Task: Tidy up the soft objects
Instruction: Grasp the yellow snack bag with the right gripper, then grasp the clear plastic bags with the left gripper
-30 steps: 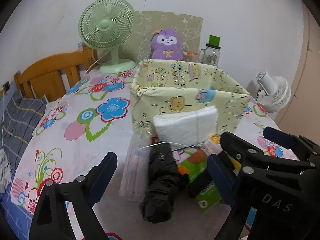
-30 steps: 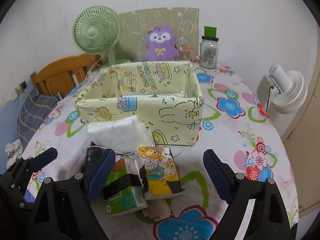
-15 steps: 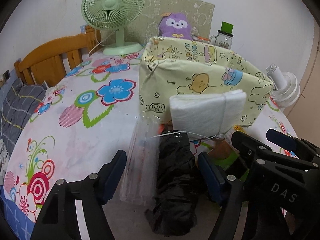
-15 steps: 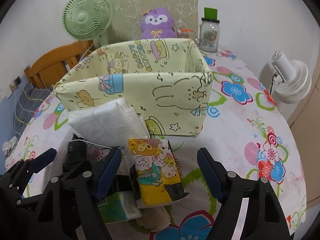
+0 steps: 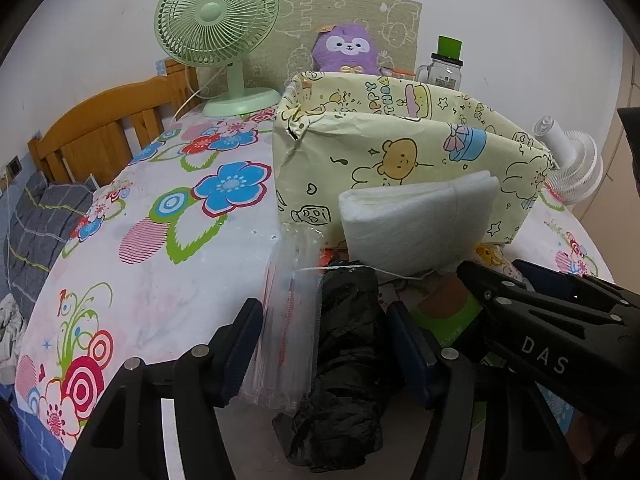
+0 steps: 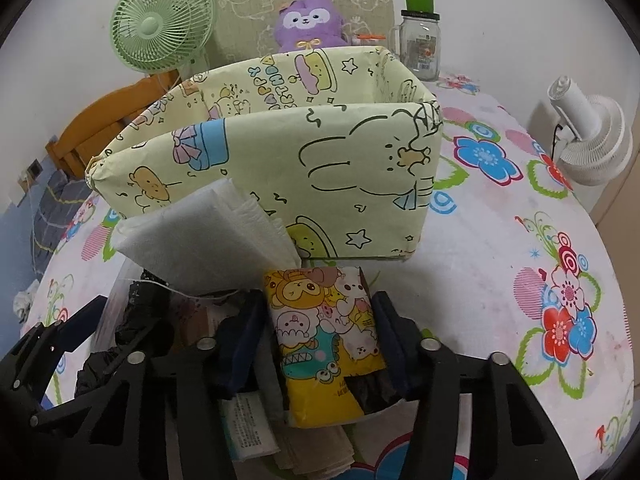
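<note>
Soft items: a small pile on the tablecloth (image 6: 500,264) at the near edge of the table, right in front of the yellow cartoon-print box (image 6: 304,152).
Pile contents: cartoon tissue pack (image 6: 324,332), stack of white cloths (image 5: 416,216) tied with string and leaning on the box's front wall, black bag bundle (image 5: 344,364), clear sleeve pack (image 5: 290,320), green tissue pack (image 5: 448,320) underneath, some beige folded cloth at the very bottom.
Box: as much of the inside as shows is empty; floor hidden behind the front wall.
Left gripper (image 5: 324,356): jaws closing, about half open. Clear sleeve pack and black bag bundle sit between them. Left pad is at the sleeve pack's edge, right pad close to the bundle; can't confirm a firm squeeze yet.
Right gripper (image 6: 318,340): jaws closing around the cartoon tissue pack, both pads at or nearly on its sides. Pack still lies on the pile, not lifted.
Done: nothing visibly in the box.
Left: basically everything. Finish both grabs, lift, drop into box, then the white cloths, green pack and beige cloth.
Background: purple plush toy (image 6: 308,20), green fan (image 5: 218,20) and glass jar (image 6: 420,40) at the far edge, untouched.
</note>
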{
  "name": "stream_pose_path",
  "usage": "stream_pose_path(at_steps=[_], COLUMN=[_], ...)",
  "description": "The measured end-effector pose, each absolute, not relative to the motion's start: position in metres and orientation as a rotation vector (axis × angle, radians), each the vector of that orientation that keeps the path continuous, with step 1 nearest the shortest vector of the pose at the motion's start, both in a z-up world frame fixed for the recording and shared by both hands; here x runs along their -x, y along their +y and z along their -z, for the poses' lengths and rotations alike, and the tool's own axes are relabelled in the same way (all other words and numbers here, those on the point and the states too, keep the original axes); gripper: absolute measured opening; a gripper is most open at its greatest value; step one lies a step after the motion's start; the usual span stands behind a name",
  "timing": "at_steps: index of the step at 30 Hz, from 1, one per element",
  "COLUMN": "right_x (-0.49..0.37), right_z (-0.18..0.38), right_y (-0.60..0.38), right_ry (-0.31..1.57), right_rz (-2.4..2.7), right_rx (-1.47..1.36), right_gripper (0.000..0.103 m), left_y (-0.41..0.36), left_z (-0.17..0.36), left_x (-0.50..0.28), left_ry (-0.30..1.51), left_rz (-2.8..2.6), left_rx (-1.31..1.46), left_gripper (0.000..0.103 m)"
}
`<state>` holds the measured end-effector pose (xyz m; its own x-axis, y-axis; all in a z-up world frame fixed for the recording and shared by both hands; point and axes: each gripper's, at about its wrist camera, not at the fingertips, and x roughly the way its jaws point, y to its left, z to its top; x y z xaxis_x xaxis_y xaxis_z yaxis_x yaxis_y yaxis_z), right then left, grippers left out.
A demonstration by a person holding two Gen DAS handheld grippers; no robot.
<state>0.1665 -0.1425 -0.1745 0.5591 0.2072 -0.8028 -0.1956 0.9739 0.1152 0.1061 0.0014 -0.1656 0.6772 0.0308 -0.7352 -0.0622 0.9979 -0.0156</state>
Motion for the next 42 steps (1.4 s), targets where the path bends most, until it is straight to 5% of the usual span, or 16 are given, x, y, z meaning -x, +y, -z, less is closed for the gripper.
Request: stream_pose_path(at_steps=[17,21,40,42], right_x=[-0.155,-0.152,-0.147,-0.148], right_z=[0.145,0.139,0.135,0.137], right_y=[-0.139,-0.132,-0.088,-0.085], right_ry=[0.872,0.857,0.865,0.869], right_rz=[-0.207,-0.209,-0.256,-0.255], right_rx=[0.004,0.011,0.055,0.06], right_gripper=[0.052,0.052,0.052,0.052], left_y=[0.016,0.021,0.048,0.046], left_z=[0.15,0.154,0.165,0.17], left_x=[-0.103,-0.104,-0.108,-0.11], left_ry=[0.796,0.817,0.855,0.866], left_rz=[-0.05,-0.039,-0.018,-0.016], left_rx=[0.08,0.087,0.131,0.125], left_gripper=[0.067,0.052,0.045,0.038])
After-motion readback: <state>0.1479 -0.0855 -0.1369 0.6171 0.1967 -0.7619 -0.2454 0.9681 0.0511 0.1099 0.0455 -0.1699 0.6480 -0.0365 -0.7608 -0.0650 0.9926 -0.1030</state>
